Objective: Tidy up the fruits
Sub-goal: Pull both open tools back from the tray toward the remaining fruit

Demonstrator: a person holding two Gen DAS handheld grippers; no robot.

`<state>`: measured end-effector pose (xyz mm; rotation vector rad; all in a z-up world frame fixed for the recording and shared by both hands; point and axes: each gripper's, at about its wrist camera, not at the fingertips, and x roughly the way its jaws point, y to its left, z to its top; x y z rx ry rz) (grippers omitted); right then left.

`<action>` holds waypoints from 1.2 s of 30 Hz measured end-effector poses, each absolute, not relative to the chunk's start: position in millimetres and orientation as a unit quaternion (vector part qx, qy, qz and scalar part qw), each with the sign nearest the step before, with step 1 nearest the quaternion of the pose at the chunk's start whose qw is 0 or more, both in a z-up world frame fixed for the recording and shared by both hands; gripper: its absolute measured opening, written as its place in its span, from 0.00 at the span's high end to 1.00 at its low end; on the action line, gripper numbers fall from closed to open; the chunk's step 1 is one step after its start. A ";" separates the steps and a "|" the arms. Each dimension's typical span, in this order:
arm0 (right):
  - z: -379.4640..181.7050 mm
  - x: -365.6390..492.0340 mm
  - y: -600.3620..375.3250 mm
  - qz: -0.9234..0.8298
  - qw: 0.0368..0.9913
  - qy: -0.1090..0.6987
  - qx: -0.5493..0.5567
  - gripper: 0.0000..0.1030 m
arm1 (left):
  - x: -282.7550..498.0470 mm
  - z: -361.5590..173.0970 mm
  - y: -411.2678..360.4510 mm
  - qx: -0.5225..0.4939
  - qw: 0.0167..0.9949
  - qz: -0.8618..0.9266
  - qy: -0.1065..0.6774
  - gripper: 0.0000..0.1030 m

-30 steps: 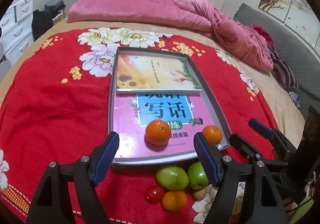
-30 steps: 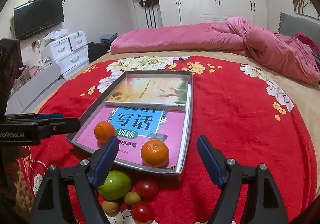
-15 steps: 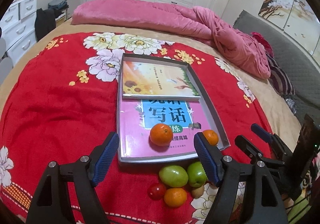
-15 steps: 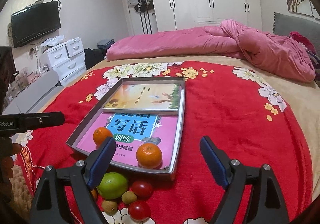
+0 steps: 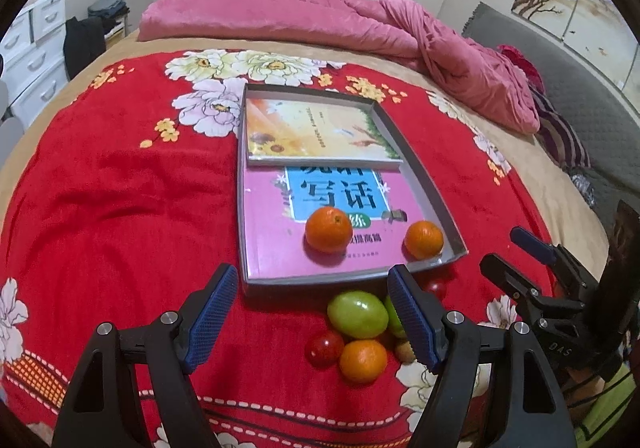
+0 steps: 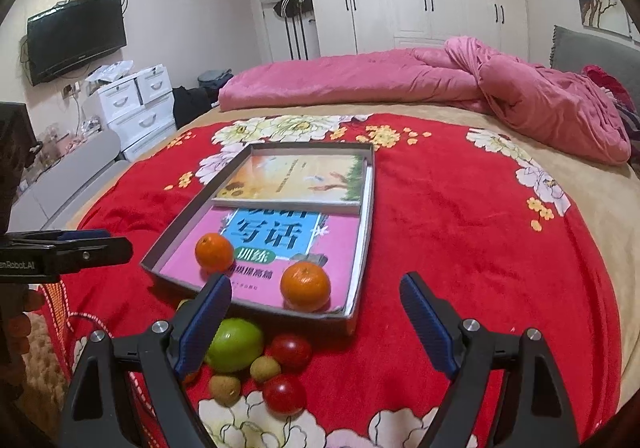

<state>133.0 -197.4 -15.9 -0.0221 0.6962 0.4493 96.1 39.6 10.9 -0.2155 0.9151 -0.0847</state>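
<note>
A grey tray (image 5: 436, 196) (image 6: 176, 228) on the red bedspread holds two books and two oranges (image 5: 329, 229) (image 5: 424, 239), which also show in the right wrist view (image 6: 214, 252) (image 6: 305, 286). In front of the tray lies a pile: a green fruit (image 5: 357, 314) (image 6: 235, 345), a third orange (image 5: 363, 361), red tomatoes (image 5: 325, 348) (image 6: 290, 351) (image 6: 284, 394) and small brown fruits (image 6: 265, 369). My left gripper (image 5: 312, 318) is open and empty just before the pile. My right gripper (image 6: 316, 324) is open and empty, above the pile's right side.
A pink quilt (image 5: 280, 20) lies across the far side of the bed. A white drawer unit (image 6: 132, 104) and a wall TV (image 6: 76, 36) stand to the left. The right gripper shows at the right edge of the left wrist view (image 5: 532, 272).
Both grippers have drawn back and risen a little, so the tray and fruit pile look smaller and farther. Both stay open. No fruit has moved.
</note>
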 end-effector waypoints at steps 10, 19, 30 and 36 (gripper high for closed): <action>-28.1 118.2 -190.7 0.224 0.904 0.364 -0.028 0.17 | 84.3 2.4 32.0 -0.092 0.884 -0.051 0.456 0.24; -35.2 110.5 -189.0 0.221 0.896 0.383 -0.035 0.16 | 75.8 -2.3 22.6 -0.084 0.878 -0.059 0.467 0.24; -41.2 103.2 -189.5 0.214 0.890 0.401 -0.040 0.17 | 69.6 -11.3 12.8 -0.077 0.869 -0.064 0.484 0.24; -44.5 100.7 -189.8 0.208 0.886 0.412 -0.042 0.16 | 67.6 -21.9 6.3 -0.072 0.858 -0.067 0.504 0.24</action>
